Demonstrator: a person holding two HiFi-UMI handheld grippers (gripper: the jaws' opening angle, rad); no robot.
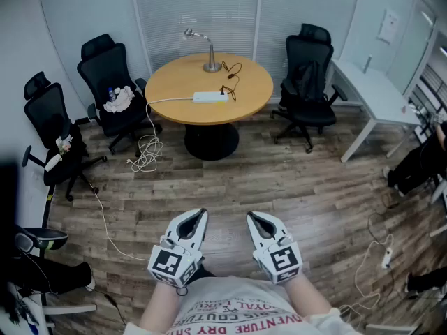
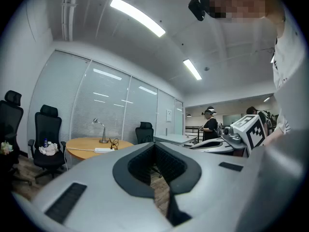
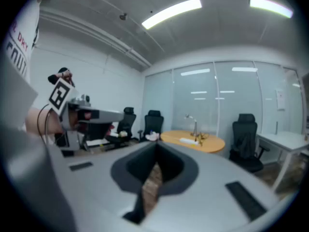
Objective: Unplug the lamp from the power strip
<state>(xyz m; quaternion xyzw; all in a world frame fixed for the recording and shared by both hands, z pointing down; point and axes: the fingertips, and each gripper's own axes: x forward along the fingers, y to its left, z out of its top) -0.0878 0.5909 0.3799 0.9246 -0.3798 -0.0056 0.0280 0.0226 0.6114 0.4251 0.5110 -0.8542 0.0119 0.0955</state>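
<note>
Far across the room, a silver gooseneck lamp [image 1: 211,51] stands at the back of a round wooden table [image 1: 174,79]. Its black cord [image 1: 231,79] runs forward to a white power strip [image 1: 210,97] lying on the tabletop; the plug is too small to make out. Both grippers are held close to my body, well short of the table. My left gripper [image 1: 200,216] and right gripper [image 1: 253,219] are shut and hold nothing. The left gripper view shows the lamp [image 2: 100,130] and strip [image 2: 104,150] small at the left; the right gripper view shows the lamp [image 3: 193,124] and the strip [image 3: 187,140] beyond the jaws.
Black office chairs [image 1: 105,75] [image 1: 309,68] stand around the table. The strip's white cable drops to a coil on the wood floor [image 1: 145,153]. A white desk [image 1: 374,89] is at the right, with a person [image 1: 419,162] and another floor cable [image 1: 377,246] nearby.
</note>
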